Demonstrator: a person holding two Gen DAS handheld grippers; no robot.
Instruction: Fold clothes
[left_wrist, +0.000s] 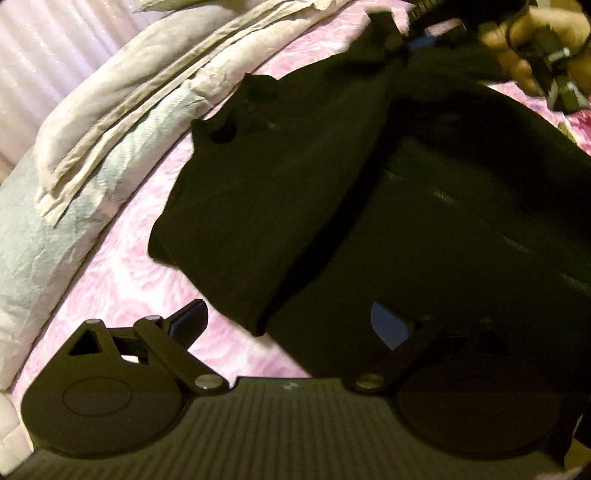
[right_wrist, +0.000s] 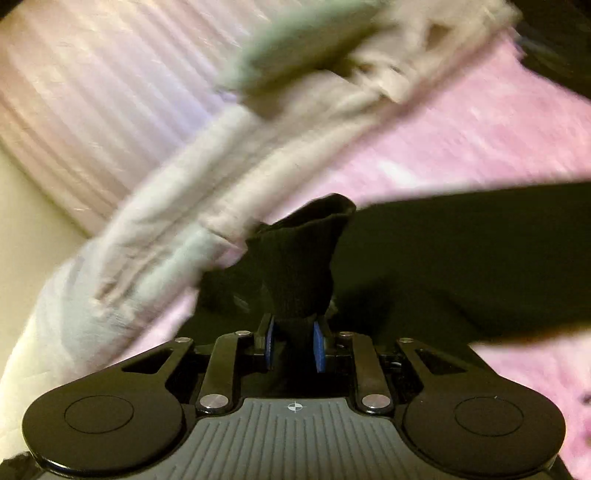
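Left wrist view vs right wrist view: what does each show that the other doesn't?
Only the left wrist view: the left hand-held gripper open over the black garment, whose zipper shows, and a hand gripping the other tool. Only the right wrist view: the right hand-held gripper shut on a bunched cuff of that garment. Both: the pink bedspread, the pale folded bedding and the garment.

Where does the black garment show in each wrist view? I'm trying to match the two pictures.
Left wrist: black garment fills centre and right, lying on the pink bedspread.
Right wrist: a bunched part rises mid-frame, pinched in the right gripper.
Shared landmark: the pale quilt.
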